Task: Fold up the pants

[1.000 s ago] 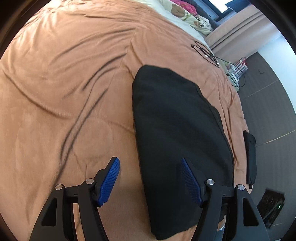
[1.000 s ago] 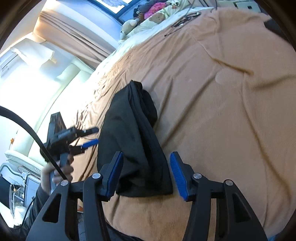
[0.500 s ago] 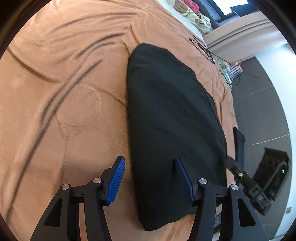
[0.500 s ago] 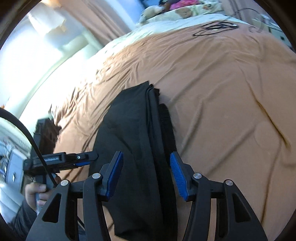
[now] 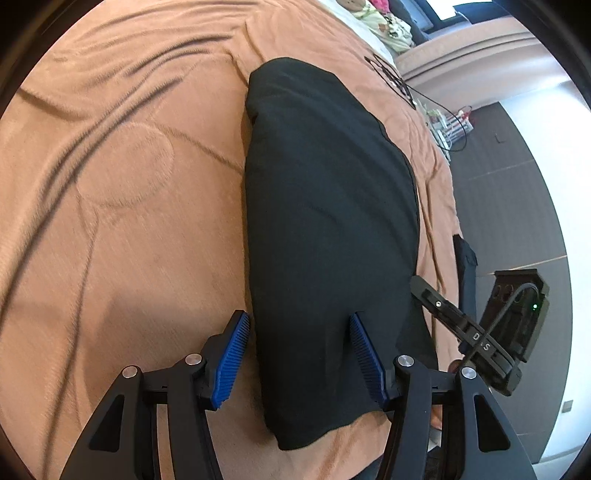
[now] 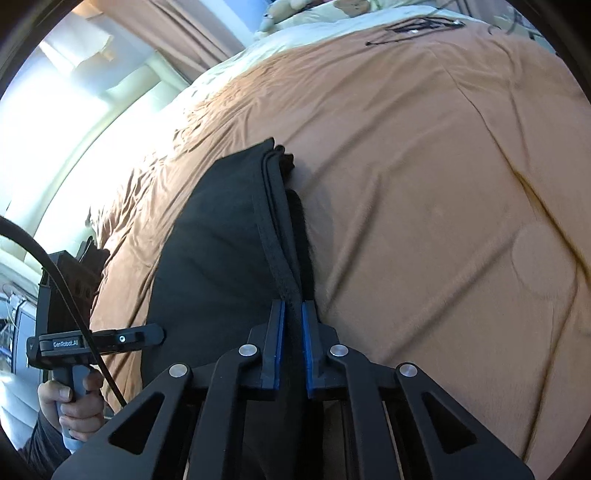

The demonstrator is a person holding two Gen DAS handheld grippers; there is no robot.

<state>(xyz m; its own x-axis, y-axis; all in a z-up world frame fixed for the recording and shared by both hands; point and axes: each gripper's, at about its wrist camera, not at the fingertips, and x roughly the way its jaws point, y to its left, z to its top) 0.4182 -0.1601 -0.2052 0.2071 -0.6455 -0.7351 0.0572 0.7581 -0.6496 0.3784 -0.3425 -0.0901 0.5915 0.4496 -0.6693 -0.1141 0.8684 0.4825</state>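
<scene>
One black pants [image 5: 325, 229], right tool [image 6: 292, 321] pinching hem, left tool [image 5: 295, 354] spread.

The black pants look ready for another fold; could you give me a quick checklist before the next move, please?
1. Right gripper shut on the edge of the pants: ok.
2. Left gripper gripping cloth: not ok; it is open, its fingers either side of the pants' near end.
3. Whether the right grip caught every layer: cannot tell.
4. Pants lying flat on the brown bedspread: ok.
5. Black cable away from the pants: ok, far up the bed.
</scene>
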